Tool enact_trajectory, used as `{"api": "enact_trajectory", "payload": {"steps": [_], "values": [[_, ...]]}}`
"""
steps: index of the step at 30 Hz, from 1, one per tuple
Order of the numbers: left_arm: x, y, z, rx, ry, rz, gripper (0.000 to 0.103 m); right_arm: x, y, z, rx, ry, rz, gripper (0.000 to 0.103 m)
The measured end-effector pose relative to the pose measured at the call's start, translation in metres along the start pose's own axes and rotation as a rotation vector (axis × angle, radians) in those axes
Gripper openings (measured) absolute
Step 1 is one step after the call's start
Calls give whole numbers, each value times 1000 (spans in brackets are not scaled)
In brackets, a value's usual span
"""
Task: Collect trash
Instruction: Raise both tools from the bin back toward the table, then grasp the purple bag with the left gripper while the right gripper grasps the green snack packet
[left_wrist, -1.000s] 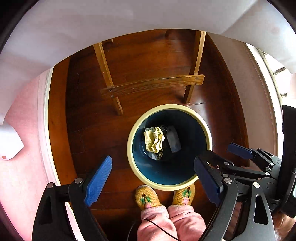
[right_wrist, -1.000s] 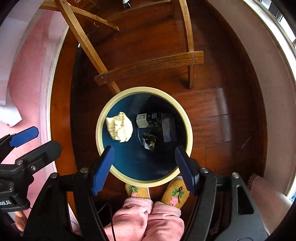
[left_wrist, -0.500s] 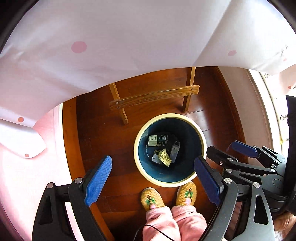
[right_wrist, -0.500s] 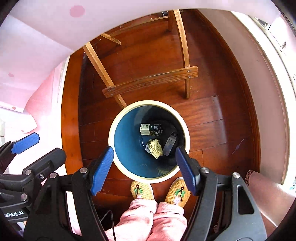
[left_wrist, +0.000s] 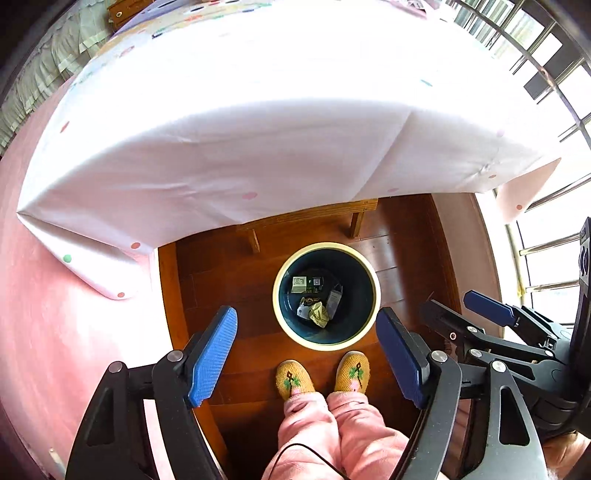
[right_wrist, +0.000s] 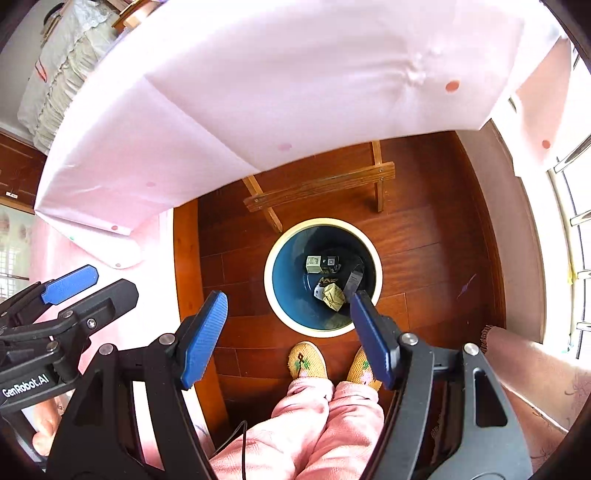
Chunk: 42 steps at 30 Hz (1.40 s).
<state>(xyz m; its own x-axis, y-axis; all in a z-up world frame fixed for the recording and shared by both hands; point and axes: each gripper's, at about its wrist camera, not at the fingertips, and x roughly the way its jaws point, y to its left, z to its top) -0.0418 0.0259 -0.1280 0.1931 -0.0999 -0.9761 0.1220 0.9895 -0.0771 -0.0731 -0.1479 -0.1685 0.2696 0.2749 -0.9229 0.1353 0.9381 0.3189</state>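
Two tools in frame, neither carrying anything.

Left wrist view: left tool (left_wrist: 306, 354) has its blue pads spread wide with nothing between them. It hangs high above the waste bin (left_wrist: 371, 280), which stands on the wooden floor (left_wrist: 229, 280) just in front of the person's slippers (left_wrist: 294, 379). At the bottom of the bin lie a crumpled yellowish paper (left_wrist: 320, 313), a small printed box (left_wrist: 300, 284) and a dark flat packet (left_wrist: 334, 302). The bench under its white dotted tablecloth (left_wrist: 221, 147) fills the upper frame; no loose trash is discernible on it from here. Right tool (left_wrist: 491, 314) shows at the right edge, pads likewise apart.

Right wrist view: right tool (right_wrist: 288, 332) stands open and empty, its right pad overlapping the bin rim in the picture. Same bin (right_wrist: 271, 258), same crumpled paper (right_wrist: 334, 295) inside. Left tool (right_wrist: 70, 284) at the left edge, gaping.

Risks, as judged:
- The cloth overhang hides the bench edge; a tool lifted carelessly could snag the fabric and drag it off.
- The thin cable (right_wrist: 242, 435) trails by the legs; it could catch a foot.
- The bin sits touching-close to the toes; a step forward could tip it and spill the collected pieces.
- Remaining trash is not visible, so the next reach is blind until the cameras tilt up.
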Motion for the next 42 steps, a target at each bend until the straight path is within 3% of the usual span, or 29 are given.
{"api": "enact_trajectory", "payload": {"steps": [7, 12, 15, 20, 23, 27, 32, 38, 42], "values": [[-93, -4, 27, 60, -102, -33, 79, -90, 36, 16, -33, -107, -13, 67], [-151, -2, 50, 106, -200, -63, 72, -146, 58, 37, -52, -210, -32, 66], [-177, -6, 61, 147, -250, -75, 66, -173, 71, 51, -88, -282, -74, 66], [-206, -16, 85, 215, -359, -31, 66, -203, 81, 76, -104, -350, -97, 59], [-222, -11, 104, 212, -395, -46, 66, -212, 84, 91, -115, -367, -89, 57], [-223, 7, 138, 163, -389, -71, 66, -211, 88, 117, -119, -366, -72, 56], [-214, 40, 202, 29, -376, -100, 66, -196, 91, 166, -144, -354, -41, 56], [-189, 74, 298, -152, -360, -100, 66, -173, 86, 262, -210, -327, 25, 56], [-156, 83, 361, -257, -304, -84, 66, -151, 76, 332, -228, -286, 73, 56]]}}
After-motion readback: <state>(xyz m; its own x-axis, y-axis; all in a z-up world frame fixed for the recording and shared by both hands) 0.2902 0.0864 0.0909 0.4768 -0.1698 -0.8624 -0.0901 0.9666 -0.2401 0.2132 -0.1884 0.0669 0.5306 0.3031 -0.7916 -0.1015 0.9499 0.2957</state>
